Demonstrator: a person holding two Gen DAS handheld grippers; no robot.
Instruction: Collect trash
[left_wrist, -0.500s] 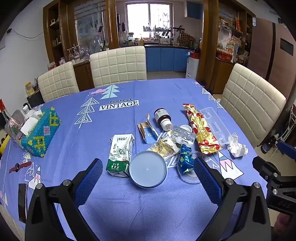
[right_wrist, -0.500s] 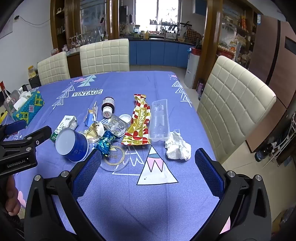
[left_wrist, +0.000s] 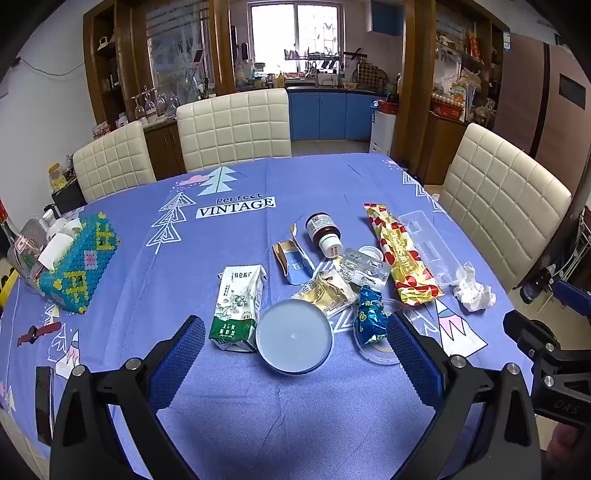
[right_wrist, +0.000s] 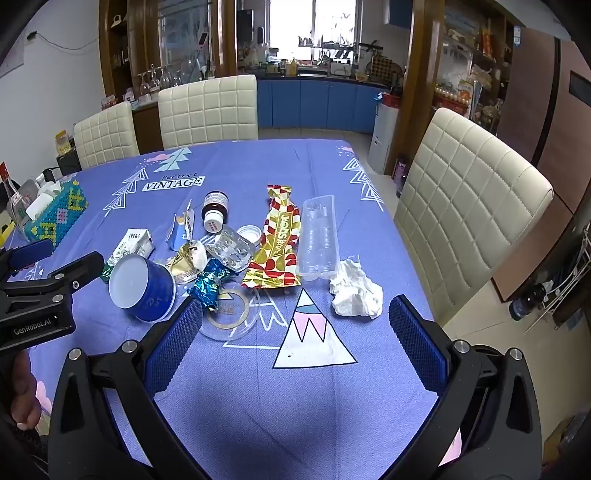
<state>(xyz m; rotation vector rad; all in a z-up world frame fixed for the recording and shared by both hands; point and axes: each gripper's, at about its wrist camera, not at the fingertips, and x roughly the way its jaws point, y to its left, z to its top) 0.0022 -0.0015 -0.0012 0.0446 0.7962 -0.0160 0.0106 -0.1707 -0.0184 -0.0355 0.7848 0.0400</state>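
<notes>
While both tools hang tilted down over the near edge of the bench (left_wrist: 258, 424), the trash lies heaped in the middle of its purple cloth. The left gripper (left_wrist: 295, 350) has its fingers (left_wrist: 177, 354) spread wide with nothing between them, and straight ahead of it sits a blue cup (left_wrist: 294, 341) tipped on its side, its pale bottom facing the tool. A green milk carton (left_wrist: 238, 302) touches the cup on the left. A blue foil wrapper (left_wrist: 370, 319) lies to the right, partly over a clear round lid (left_wrist: 376, 352).

The right gripper (right_wrist: 295, 321) is released too, fingers (right_wrist: 417, 343) wide apart over bare cloth. A crumpled white tissue (right_wrist: 356, 295) lies just ahead on its right, touching the near end of a clear plastic tray (right_wrist: 319, 236). Beside the tray lies a long red and gold wrapper (right_wrist: 275, 247), then a blister pack (right_wrist: 231, 251) and a brown bottle (right_wrist: 214, 210) on its side with its white cap toward us.

Farther left, well apart from the heap, stands a beaded tissue box (left_wrist: 75, 266). A phone (left_wrist: 44, 402) lies at the near left edge. Cream chairs (left_wrist: 234, 129) ring the far and right sides.
</notes>
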